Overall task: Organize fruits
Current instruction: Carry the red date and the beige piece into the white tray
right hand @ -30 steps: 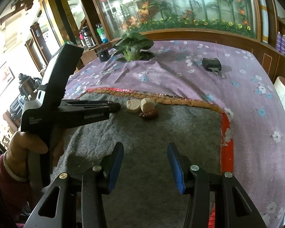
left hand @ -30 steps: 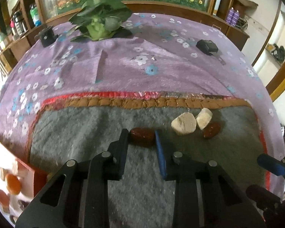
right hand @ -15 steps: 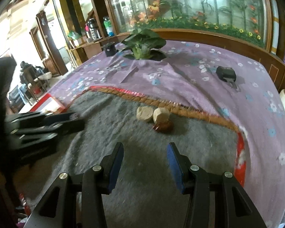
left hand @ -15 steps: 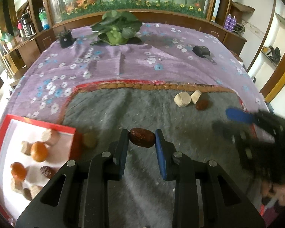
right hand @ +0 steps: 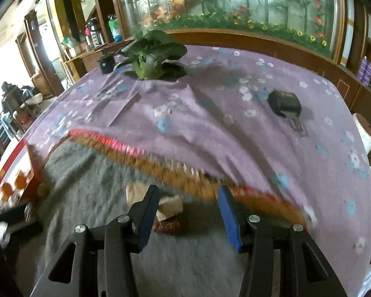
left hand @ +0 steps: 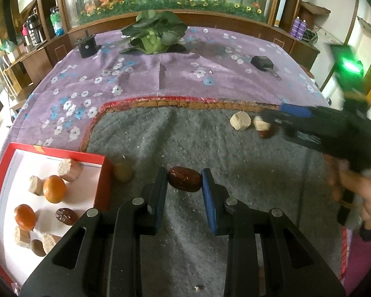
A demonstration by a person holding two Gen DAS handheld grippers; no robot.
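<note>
Two claws worked over the grey mat [left hand: 235, 163]: left claw [left hand: 184, 180] gripped a dark red date [left hand: 184, 179] above the mat, just right of the red-rimmed tray [left hand: 104, 173] w/ oranges and pale chunks. Right claw [right hand: 188, 212], jaws wide, hovered over a pale chunk [right hand: 169, 206] and another date [right hand: 167, 225] near the mat's braided edge.

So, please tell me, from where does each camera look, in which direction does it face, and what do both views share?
Left wrist: sits behind the left gripper, looks across the grey mat toward the cabbage; its fingers hold a red date; the right gripper and hand show.
Right wrist: sits behind the open right gripper, looks down at pale pieces and a date.
Shared: cabbage, red tray, mat.
</note>
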